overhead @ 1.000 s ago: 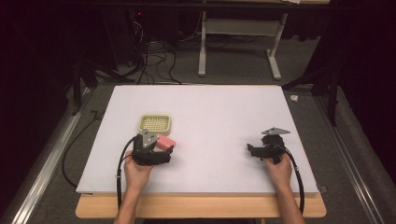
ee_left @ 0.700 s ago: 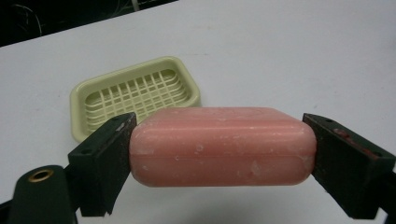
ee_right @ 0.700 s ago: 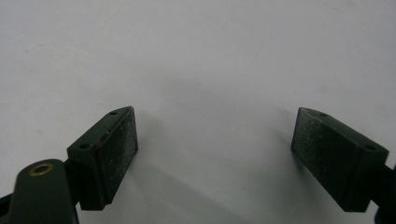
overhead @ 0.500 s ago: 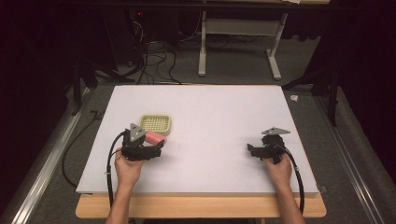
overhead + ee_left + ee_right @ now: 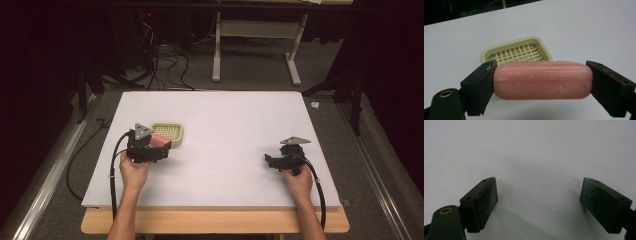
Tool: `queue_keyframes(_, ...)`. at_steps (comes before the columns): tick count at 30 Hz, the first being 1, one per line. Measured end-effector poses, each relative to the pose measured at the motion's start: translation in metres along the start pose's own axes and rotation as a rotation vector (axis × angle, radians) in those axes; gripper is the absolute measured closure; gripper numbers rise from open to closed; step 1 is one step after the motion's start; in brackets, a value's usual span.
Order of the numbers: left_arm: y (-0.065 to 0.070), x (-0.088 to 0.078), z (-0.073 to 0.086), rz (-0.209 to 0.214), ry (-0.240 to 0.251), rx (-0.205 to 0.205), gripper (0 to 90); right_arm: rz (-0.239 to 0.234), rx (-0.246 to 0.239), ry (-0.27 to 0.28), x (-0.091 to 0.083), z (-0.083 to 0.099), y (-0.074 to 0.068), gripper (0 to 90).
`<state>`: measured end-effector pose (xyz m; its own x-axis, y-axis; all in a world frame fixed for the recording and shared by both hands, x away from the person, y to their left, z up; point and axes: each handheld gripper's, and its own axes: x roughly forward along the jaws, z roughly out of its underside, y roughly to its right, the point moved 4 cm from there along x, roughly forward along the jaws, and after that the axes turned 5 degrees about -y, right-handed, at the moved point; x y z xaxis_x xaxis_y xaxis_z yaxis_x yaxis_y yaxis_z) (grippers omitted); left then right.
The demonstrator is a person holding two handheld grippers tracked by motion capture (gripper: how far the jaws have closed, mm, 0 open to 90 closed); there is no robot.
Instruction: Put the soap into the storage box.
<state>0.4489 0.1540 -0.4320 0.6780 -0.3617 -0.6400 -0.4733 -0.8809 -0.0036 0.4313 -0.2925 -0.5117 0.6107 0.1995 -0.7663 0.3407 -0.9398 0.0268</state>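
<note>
A pink bar of soap (image 5: 542,80), rounded and speckled with pale flecks, lay level, clamped end to end between the jaws of the left gripper (image 5: 541,86). Just behind it a cream soap dish (image 5: 516,51) with a slotted grid floor sat empty on the white table (image 5: 240,125), toward its left side.

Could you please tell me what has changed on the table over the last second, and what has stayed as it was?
The left hand-held gripper, shut on the pink soap bar, drew back toward the person's left, so the soap now sits at the near left edge of the cream soap dish rather than to its right. The dish, the right hand-held gripper, open and empty, and the white table stayed put.
</note>
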Motion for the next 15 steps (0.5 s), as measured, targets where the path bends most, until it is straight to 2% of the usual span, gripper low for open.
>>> queue_keyframes(9, -0.006, 0.012, -0.013, 0.005, -0.004, -0.014, 14.1, 0.000, 0.001, 0.002, 0.000, 0.000, 0.000, 15.1)
queue_keyframes(15, -0.010, 0.023, -0.020, -0.011, -0.020, -0.017, 14.1, 0.000, 0.001, 0.000, 0.000, 0.000, 0.000, 15.1)
